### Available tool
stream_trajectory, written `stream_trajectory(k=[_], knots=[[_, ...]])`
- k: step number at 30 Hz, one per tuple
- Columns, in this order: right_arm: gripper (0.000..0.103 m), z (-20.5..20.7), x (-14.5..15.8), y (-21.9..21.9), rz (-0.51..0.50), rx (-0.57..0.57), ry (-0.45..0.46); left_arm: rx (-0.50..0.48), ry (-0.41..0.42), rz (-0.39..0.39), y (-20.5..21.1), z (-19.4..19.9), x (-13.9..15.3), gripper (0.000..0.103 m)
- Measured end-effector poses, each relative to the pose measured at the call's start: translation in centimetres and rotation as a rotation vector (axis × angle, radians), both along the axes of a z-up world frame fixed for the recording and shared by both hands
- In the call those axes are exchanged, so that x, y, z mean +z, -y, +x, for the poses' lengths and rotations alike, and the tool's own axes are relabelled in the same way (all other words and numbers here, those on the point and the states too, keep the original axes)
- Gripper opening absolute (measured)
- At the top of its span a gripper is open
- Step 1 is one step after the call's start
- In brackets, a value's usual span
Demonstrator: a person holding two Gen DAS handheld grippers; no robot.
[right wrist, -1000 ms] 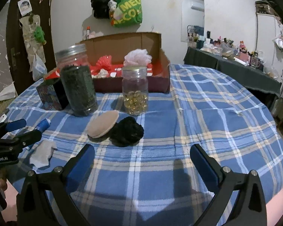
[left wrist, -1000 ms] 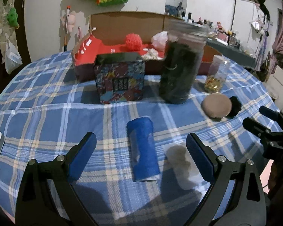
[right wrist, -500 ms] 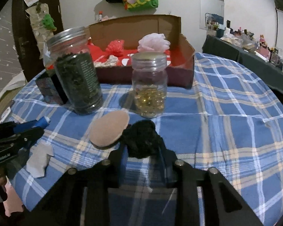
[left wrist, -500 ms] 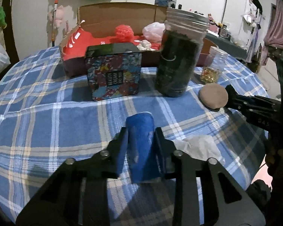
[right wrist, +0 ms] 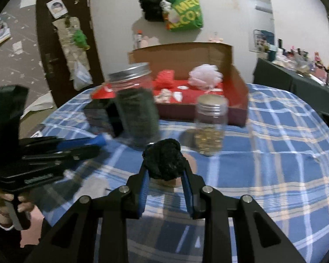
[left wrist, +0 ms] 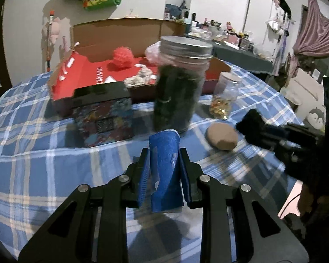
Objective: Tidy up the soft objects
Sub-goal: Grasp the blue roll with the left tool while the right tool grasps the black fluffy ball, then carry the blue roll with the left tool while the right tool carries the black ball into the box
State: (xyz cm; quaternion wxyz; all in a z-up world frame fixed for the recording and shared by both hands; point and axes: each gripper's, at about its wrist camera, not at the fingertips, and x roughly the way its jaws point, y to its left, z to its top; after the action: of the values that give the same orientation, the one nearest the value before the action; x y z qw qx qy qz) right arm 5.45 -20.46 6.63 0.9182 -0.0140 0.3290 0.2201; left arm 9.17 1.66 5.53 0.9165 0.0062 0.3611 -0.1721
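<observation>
Two grippers: each is clamped on a soft thing and raised off the table, where a second ago both stood wide open above it.
Table [left wrist: 28, 144]: round, under a blue checked cloth; bare cloth lies below both loads.
Cardboard box [right wrist: 234, 81]: open, red inside, at the far edge; a red puff [left wrist: 121, 57] and a pale pink puff [right wrist: 205, 74] already lie in it, so it is probably where soft things go.
Big jar [left wrist: 179, 87]: dark contents, metal lid, between the grippers and the box.
Patterned box [left wrist: 104, 116]: black lid, left of the big jar.
Small jar [right wrist: 210, 125]: golden contents, right of the big jar.
Left gripper [left wrist: 164, 171]: fingers closed on a blue roll [left wrist: 165, 168], which stands up between them.
Right gripper [right wrist: 165, 179]: pinching a black fluffy ball [right wrist: 164, 160], held clear of the cloth.
Tan pad [left wrist: 221, 135]: on the table beside the small jar.
What the change means: both picks look done; carrying to the box seems next, over or around the jars.
Left view only: the whole tan pad, and the black ball seen side-on in the other tool.
Right view only: the pink puff in full, the person's hand [right wrist: 22, 206] on the left handle; here the pad is mostly hidden behind the ball.
</observation>
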Motion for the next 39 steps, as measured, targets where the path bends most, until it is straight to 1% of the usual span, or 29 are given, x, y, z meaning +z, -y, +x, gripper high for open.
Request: stream_trajectory(k=[5, 16, 24, 31, 39], knots=[[0.030, 0.0, -0.3, -1.5, -0.010, 0.033, -0.005, -0.031, 0.002, -0.017, 1.0, 0.2, 0.2, 0.024], [0.030, 0.1, -0.5, -1.7, -0.005, 0.040, -0.014, -0.056, -0.006, -0.040, 1.5, 0.4, 0.2, 0.025], [0.030, 0.2, -0.8, -1.9, -0.010, 0.037, -0.017, -0.068, -0.008, -0.039, 2.1, 0.2, 0.2, 0.024], [0.030, 0.5, -1.2, 0.1, -0.018, -0.011, -0.030, -0.041, -0.015, -0.040, 0.7, 0.1, 0.1, 0.025], [0.030, 1.0, -1.5, 2.8, -0.019, -0.082, -0.045, 0.043, -0.019, -0.042, -2.9, 0.2, 0.2, 0.024]])
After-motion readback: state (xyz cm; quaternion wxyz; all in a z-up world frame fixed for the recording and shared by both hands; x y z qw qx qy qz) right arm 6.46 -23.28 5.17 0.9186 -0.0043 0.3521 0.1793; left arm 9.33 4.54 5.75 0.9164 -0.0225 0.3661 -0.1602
